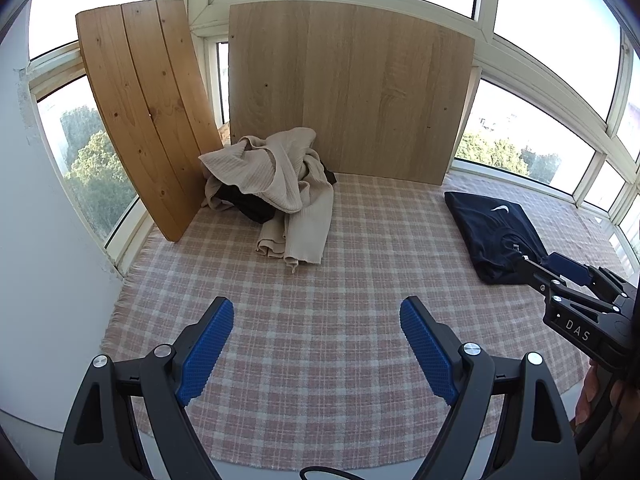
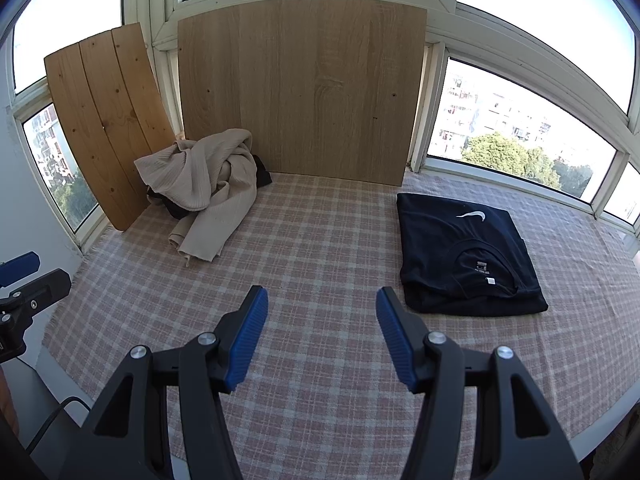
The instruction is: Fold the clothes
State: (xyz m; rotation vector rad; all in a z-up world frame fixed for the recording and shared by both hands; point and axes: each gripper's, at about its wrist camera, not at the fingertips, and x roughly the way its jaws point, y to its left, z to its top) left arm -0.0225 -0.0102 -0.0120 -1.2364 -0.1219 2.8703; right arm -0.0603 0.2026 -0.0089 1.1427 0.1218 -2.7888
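A crumpled beige ribbed garment [image 1: 276, 176] [image 2: 208, 184] lies in a heap at the back left of the checked cloth, with a dark garment [image 1: 252, 206] [image 2: 172, 206] partly hidden under it. A navy T-shirt [image 1: 492, 236] [image 2: 464, 252] with a white swoosh lies folded flat on the right. My left gripper [image 1: 316, 312] hovers open over the cloth's front, empty. My right gripper [image 2: 322, 300] is open and empty too, just left of the folded shirt's near corner. In the left wrist view the right gripper [image 1: 536, 268] reaches in over the shirt's near edge.
A pink-and-white checked cloth [image 1: 340, 280] [image 2: 320, 248] covers the table. Two wooden boards [image 1: 352, 92] [image 1: 144, 112] lean against the windows behind the clothes. A white wall [image 1: 48, 260] stands at the left. The left gripper [image 2: 24, 280] shows at the right wrist view's left edge.
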